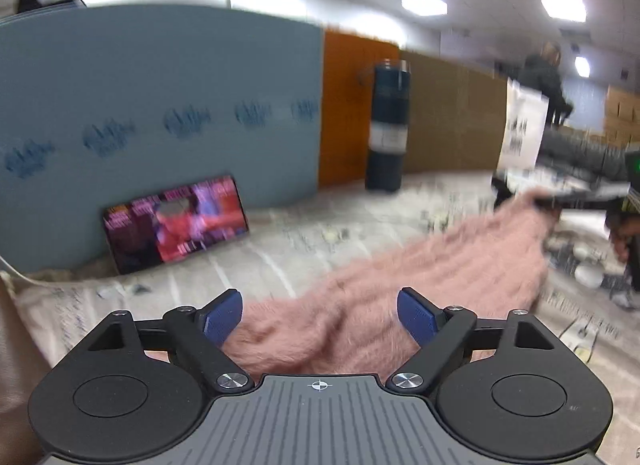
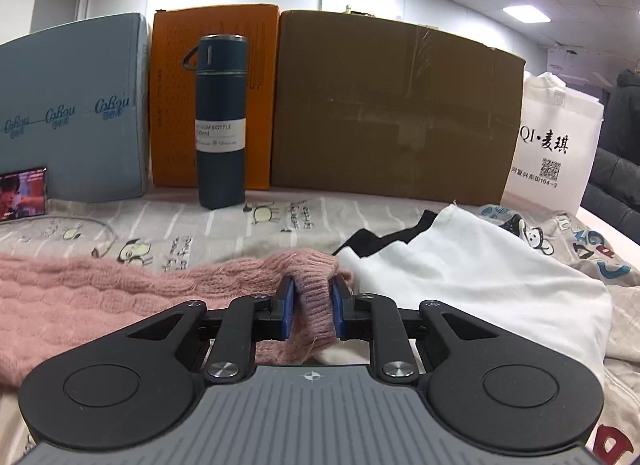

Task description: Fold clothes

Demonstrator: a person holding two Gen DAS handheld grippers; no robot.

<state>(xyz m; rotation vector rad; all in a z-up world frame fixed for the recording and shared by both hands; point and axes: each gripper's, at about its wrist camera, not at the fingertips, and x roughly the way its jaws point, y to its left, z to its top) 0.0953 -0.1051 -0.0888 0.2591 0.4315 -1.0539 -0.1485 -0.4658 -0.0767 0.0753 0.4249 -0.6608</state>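
Boxes are lining the back of a bed-like surface spread with a cartoon-print sheet (image 2: 248, 233), and a dark blue bottle (image 2: 221, 121) is standing just in front of an orange box (image 2: 264, 97), serving as the landmark.

Forward and to the left of the bottle, the pink sweater (image 2: 100, 289) is lying stretched across the sheet. The right gripper (image 2: 312, 305) is pinching a ribbed end of the knit, probably a cuff or hem, with the fabric bunching between the blue pads (image 2: 287, 309). The left gripper (image 1: 320, 317) is hovering over the sweater's other end with its fingers spread wide and nothing between them.

The knit is looking fuzzy, soft and light, so it will likely be sagging and stretching rather than holding a crease. The ribbed edges and the shoulder corners are seeming the firmest places to take hold; a pinch in the loose middle would probably just be pulling up a lump.

The right wrist view is showing sharply what the left is missing: a white garment (image 2: 480, 285) lying to the right of the bottle, touching the held end, and beyond it a white bag (image 2: 556, 145). The left wrist view, blurred, is showing the sweater's length running towards the right gripper, and a lit phone (image 1: 176, 221) propped against a blue-grey box (image 1: 160, 105) well left of the bottle.
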